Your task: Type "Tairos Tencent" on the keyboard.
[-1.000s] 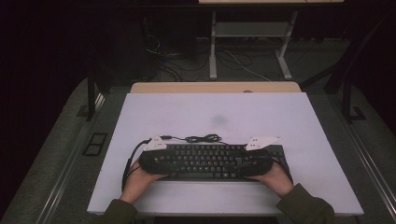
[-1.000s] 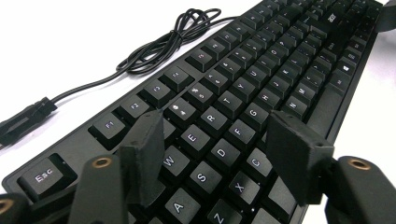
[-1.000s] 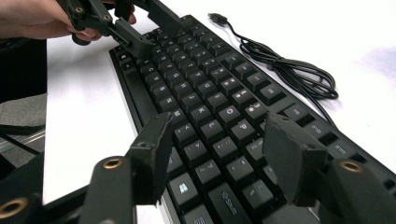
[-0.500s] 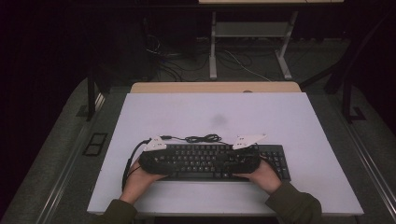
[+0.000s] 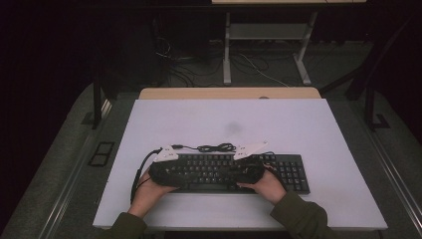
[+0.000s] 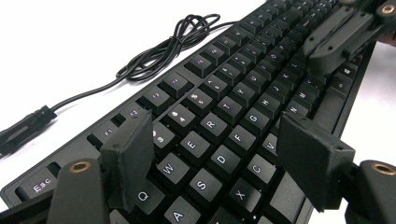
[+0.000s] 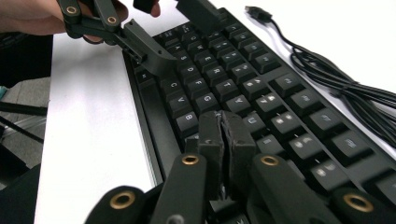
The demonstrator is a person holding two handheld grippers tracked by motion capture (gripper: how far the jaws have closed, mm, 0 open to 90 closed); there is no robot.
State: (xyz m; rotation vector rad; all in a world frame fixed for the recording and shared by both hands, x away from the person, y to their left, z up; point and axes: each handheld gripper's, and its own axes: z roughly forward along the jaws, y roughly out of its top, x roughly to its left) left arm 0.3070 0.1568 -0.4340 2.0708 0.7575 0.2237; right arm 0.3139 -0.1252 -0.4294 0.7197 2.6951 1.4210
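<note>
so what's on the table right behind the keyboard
Behind the keyboard its own black cable lies in a loose coil on the white table, ending in a plug. Where the cable joins the keyboard is hidden by the left tongs and right tongs.

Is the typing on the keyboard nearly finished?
Hard to tell. Done: the black keyboard lies flat, its cable unplugged. In hand: the right gripper, jaws shut, is over the middle keys; the left gripper hangs open by Q to C. What remains isn't visible.
</note>
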